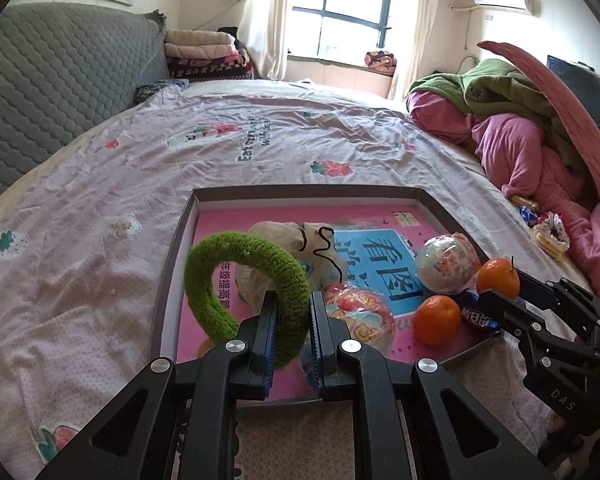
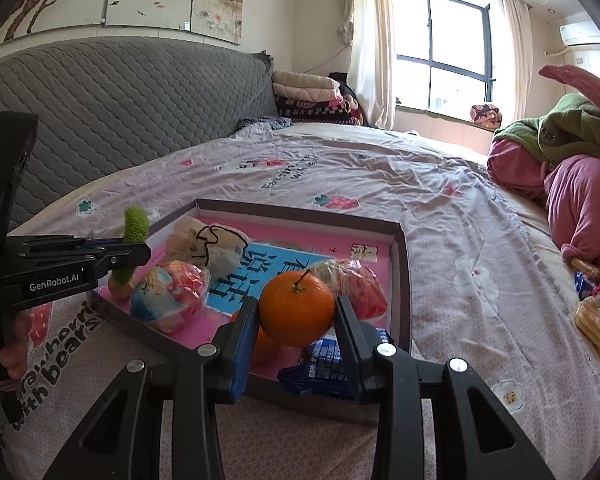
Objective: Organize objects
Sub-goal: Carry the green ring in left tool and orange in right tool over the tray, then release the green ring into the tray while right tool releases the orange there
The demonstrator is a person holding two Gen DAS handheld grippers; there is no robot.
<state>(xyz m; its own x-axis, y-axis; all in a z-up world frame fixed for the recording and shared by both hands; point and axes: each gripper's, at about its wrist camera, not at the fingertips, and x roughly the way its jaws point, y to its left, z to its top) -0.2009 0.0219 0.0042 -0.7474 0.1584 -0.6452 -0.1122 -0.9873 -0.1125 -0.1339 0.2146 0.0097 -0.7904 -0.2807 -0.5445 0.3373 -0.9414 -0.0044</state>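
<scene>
Left gripper fingers pinch green ring, lower centre, over tray on bed. Right gripper fingers clamp orange above tray's near edge, likely for deposit. Second orange already inside.

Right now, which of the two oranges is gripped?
The stemmed orange, clamped in the right gripper above the tray. The other orange lies loose on the tray.

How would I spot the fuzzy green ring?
On the bed lies a shallow box with a pink floor. At its near left corner the left gripper clamps the green ring: the only fuzzy, knitted hoop among oranges and wrapped snacks.
</scene>
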